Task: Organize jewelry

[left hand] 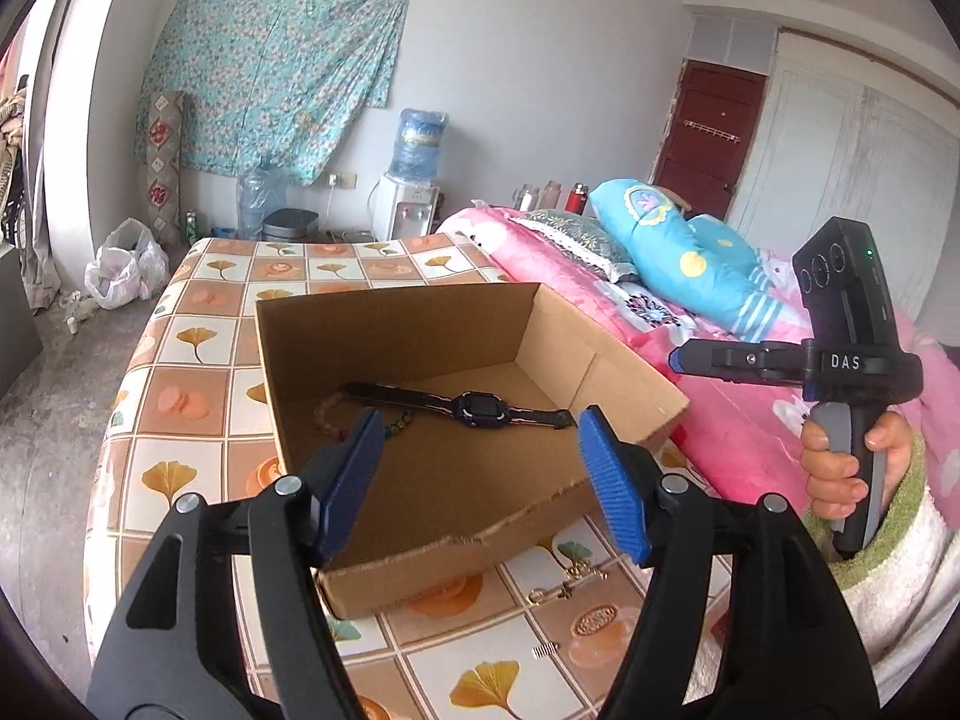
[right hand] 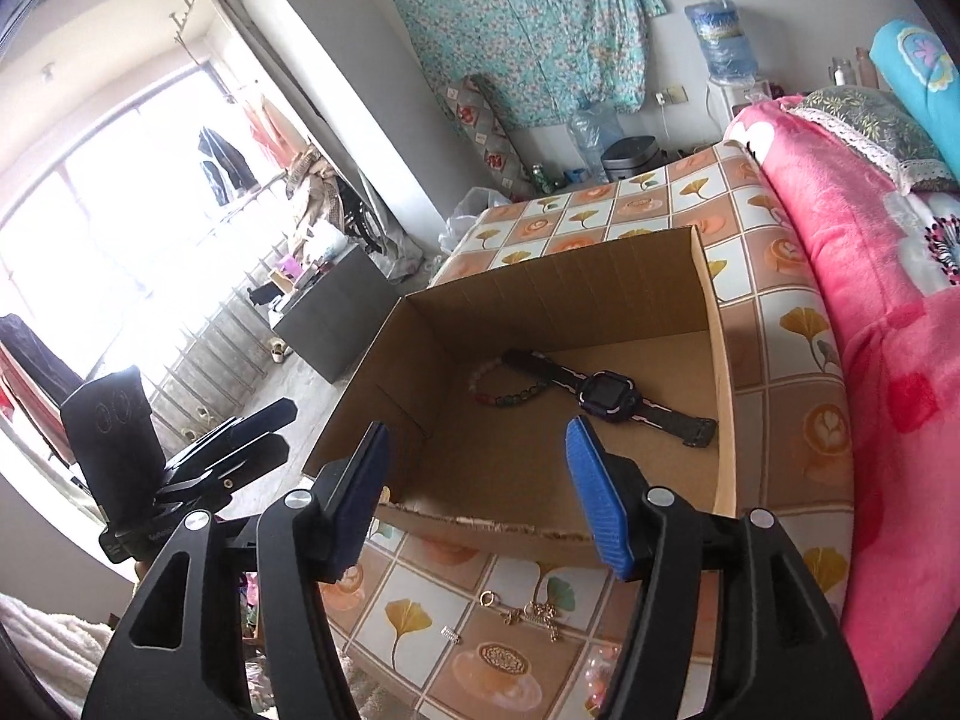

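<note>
An open cardboard box stands on the patterned table. Inside lie a dark watch and a beaded bracelet. My left gripper is open and empty, held above the box's torn near edge. My right gripper is open and empty, also above that edge; in the left wrist view it shows at the right, level with the box's right side. Gold jewelry pieces and a small silver clip lie on the table in front of the box.
The table wears a ginkgo-and-coffee patterned cloth. A bed with a pink blanket and blue pillows adjoins it on the right. A water dispenser and bags stand by the far wall.
</note>
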`<state>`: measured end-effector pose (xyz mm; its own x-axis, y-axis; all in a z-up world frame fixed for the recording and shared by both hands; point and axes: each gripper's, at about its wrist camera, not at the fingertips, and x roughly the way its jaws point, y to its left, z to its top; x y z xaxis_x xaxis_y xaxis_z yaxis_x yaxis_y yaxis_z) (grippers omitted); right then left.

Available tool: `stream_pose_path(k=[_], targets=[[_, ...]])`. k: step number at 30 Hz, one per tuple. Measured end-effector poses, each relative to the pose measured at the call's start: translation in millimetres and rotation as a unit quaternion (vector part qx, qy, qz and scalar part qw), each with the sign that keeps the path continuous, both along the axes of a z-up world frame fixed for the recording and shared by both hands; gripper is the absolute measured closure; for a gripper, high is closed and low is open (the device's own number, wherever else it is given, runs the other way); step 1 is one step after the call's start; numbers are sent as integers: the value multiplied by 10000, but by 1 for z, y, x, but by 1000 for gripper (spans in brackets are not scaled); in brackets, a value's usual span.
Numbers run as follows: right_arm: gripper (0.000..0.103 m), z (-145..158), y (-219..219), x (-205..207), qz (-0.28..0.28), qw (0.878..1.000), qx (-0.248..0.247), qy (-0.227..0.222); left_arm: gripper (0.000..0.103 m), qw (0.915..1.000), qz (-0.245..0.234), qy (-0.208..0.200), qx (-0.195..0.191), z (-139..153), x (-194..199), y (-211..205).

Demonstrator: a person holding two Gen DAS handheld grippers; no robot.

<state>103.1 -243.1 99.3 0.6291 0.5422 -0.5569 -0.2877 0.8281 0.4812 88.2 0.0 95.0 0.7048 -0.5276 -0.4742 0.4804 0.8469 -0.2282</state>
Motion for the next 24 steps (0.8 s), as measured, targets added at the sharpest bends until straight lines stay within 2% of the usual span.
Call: stream_pose_path(k=[7, 11, 13, 16, 19, 22, 24], targets=[[39, -12, -9, -48, -84, 9998, -1, -157, 36, 9998, -48, 83, -189, -16, -42, 11], [38, -30, -7, -57, -70, 9999, 17, 79, 36, 9983, -69, 227, -532, -25, -52, 14], [38, -40, -2, -64, -90, 9997, -104, 206, 36, 9978, -111, 321, -564, -32, -57, 11], [32, -54, 10, -72, -155, 9976, -601, 315, 36, 9979, -165, 519, -339, -43, -65, 2], [28, -70, 25, -78, -134, 9924, -1158, 395, 36, 9974, -126, 700, 127, -60, -72, -11], [27, -85, 38, -80, -126, 9849, -1659, 486, 36, 9936, -27, 940, 624, -82, -75, -26], [27, -91, 43, -80, -93, 9819, -1820, 524, 36, 9914, -12, 983, 860, -93, -77, -35]])
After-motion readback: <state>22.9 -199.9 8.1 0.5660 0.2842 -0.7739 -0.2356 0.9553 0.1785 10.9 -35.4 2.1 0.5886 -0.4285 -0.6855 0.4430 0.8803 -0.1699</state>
